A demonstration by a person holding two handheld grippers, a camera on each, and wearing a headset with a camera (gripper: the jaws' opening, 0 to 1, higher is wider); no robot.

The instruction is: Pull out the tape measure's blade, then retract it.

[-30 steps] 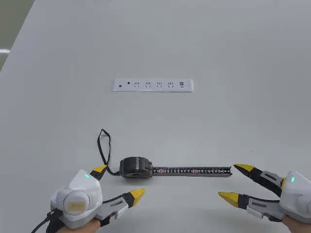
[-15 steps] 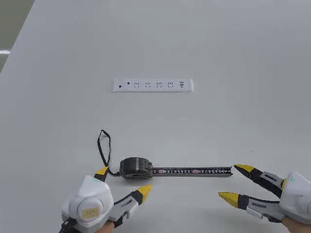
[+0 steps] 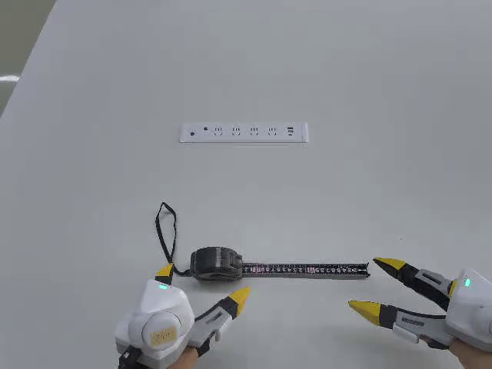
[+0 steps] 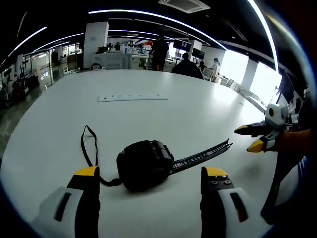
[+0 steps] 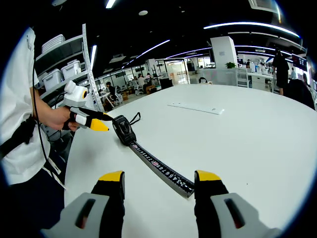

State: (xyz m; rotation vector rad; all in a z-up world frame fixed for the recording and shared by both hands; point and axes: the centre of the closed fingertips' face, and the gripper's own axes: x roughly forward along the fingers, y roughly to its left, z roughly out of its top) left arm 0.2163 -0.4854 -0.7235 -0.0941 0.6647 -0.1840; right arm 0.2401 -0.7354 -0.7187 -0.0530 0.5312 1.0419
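Tape measure (image 3: 216,264) with black rounded case, lower centre on white tabletop (image 3: 346,184), dark numbered blade (image 3: 306,270) drawn out, retraction seemingly outstanding; left gripper (image 3: 201,283) and right gripper (image 3: 364,284) beside it, jaws wide apart, grasping nothing.

Setting: open-plan office and lab floor. Large white desk (image 3: 400,84) carries a white power strip (image 3: 244,133). Beyond the desk: long ceiling light strips (image 4: 148,14), people (image 4: 187,65) at workstations, a white pillar (image 4: 95,38). Beside the desk: shelving rack (image 5: 67,51) holding storage bins (image 5: 53,78).
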